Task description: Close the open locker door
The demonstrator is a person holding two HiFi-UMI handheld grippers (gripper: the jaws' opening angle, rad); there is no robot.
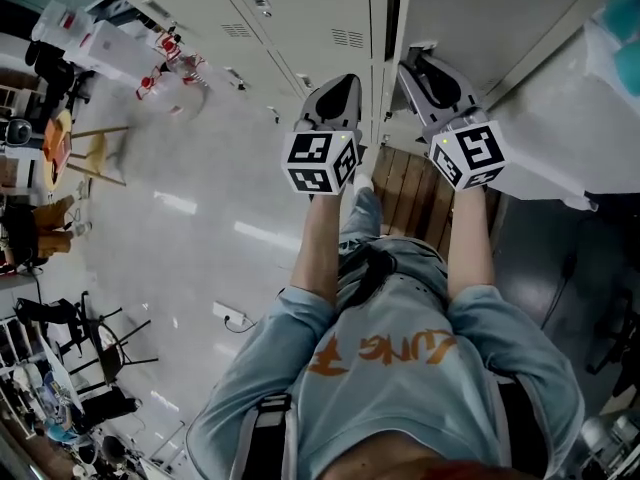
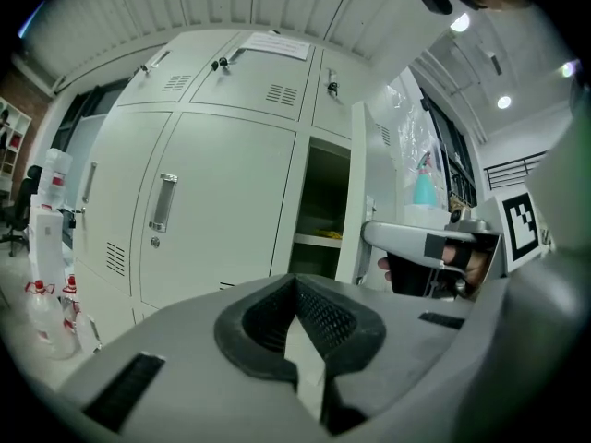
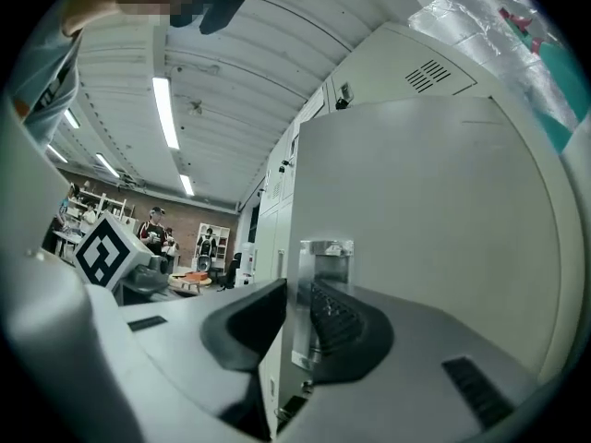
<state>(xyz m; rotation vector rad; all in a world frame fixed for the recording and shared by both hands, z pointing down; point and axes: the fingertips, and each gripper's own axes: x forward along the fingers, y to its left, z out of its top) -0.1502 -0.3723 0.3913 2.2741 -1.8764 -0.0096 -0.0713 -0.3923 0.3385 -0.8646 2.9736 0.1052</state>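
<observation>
The grey locker bank (image 1: 300, 8) stands in front of me, and one compartment (image 2: 323, 201) is open with a shelf inside. Its door (image 3: 434, 210) swings out toward me, edge-on in the left gripper view (image 2: 352, 192). My right gripper (image 3: 300, 312) is at the door's free edge, and its pads lie against both sides of the metal handle (image 3: 323, 270). The head view shows that gripper (image 1: 420, 68) up against the door. My left gripper (image 1: 340, 88) hangs just left of the opening, touching nothing. Its jaws (image 2: 297, 289) are together and empty.
Plastic bottles with red labels (image 2: 42, 275) stand on the floor by the lockers at the left. Chairs and cluttered tables (image 1: 60, 168) fill the room's left side. A plastic-wrapped bundle (image 1: 600, 68) sits right of the door. People (image 3: 152, 229) stand far off.
</observation>
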